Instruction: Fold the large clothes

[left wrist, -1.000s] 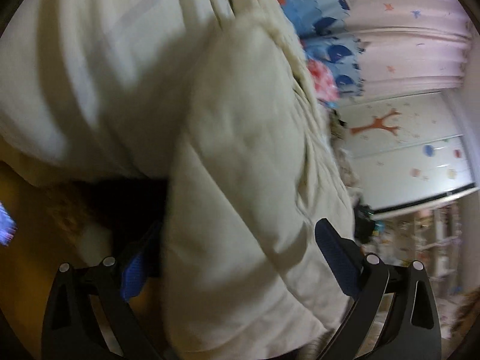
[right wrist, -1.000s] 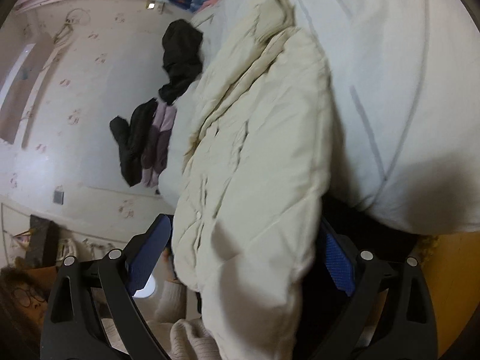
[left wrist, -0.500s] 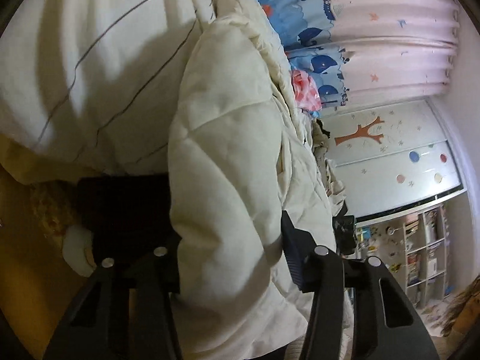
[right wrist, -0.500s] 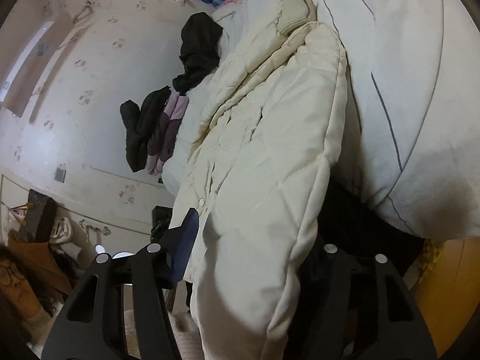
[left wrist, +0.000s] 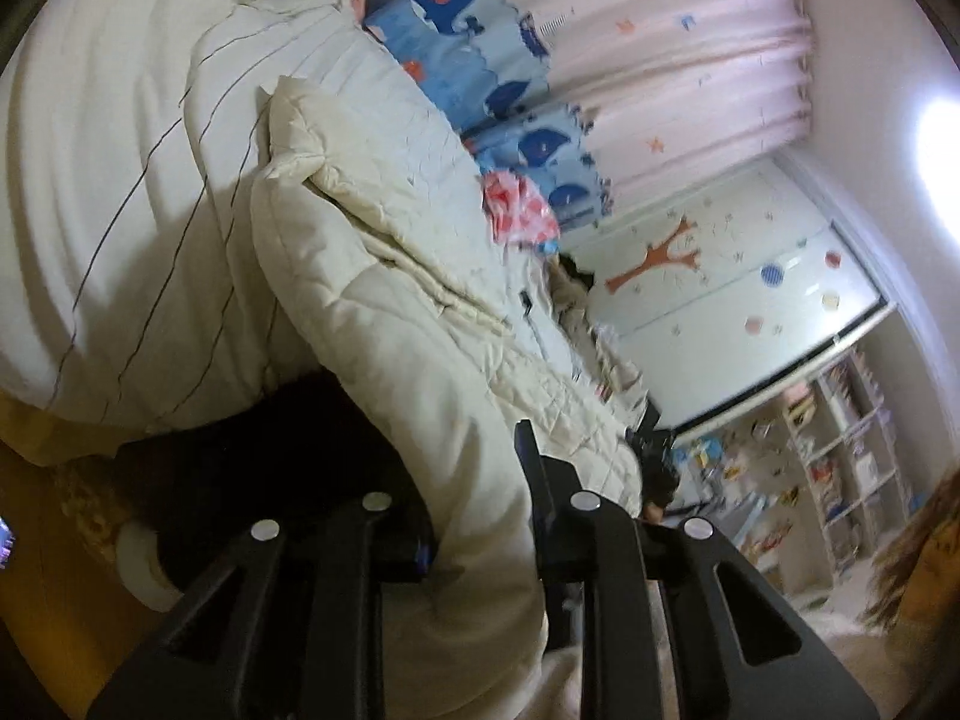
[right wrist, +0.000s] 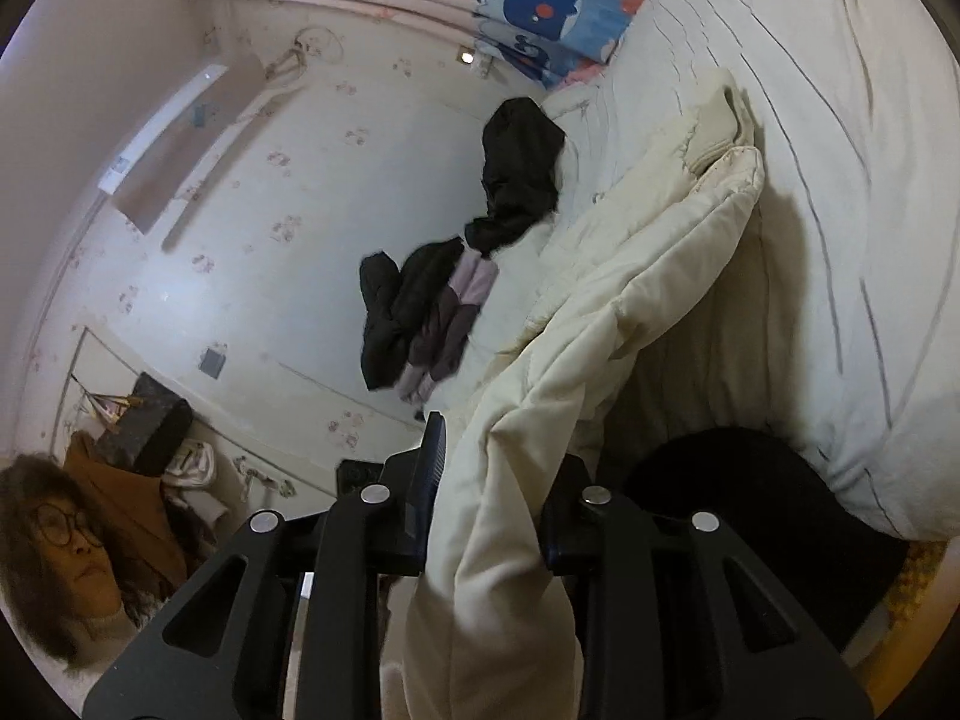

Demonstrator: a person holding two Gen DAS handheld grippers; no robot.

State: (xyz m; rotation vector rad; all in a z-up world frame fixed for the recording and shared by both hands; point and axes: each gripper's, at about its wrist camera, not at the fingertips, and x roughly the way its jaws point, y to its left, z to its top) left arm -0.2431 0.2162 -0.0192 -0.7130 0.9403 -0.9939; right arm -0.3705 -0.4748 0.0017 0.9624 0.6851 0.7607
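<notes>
Garment: a cream quilted coat [left wrist: 384, 276] lies along the edge of a bed with a white striped duvet [left wrist: 120, 192], its near end raised off the bedding by both tools.
Left gripper [left wrist: 474, 516]: jaws closing, with a thick fold of the coat's near end pinched between the blue-padded fingers [left wrist: 528, 462].
Right gripper [right wrist: 492, 480]: jaws closing too, with another bunch of the same coat [right wrist: 630, 300] squeezed between them; cream fabric hangs down below the fingers.
Long axis: the coat runs lengthwise away from both cameras, from the gripped end at the bed's edge toward its far end, where a ribbed collar or cuff [right wrist: 720, 126] sticks up.
Lie: the far part rests on the duvet, and the body is creased along its length.
Only in left view: a whale-print blue curtain [left wrist: 474, 42] beside pink drapes, a red and white patterned cloth [left wrist: 519, 213] by the coat's far side, a wardrobe door [left wrist: 720, 276] with a tree sticker, and open shelves [left wrist: 840, 450].
Only in right view: dark clothes [right wrist: 522, 168] and a black and mauve garment [right wrist: 426, 318] heaped past the coat, a patterned wall, and a person [right wrist: 66, 558] with glasses at lower left.
Under the bed edge: a dark shape [right wrist: 750, 516] against a yellowish floor; what it is cannot be told.
</notes>
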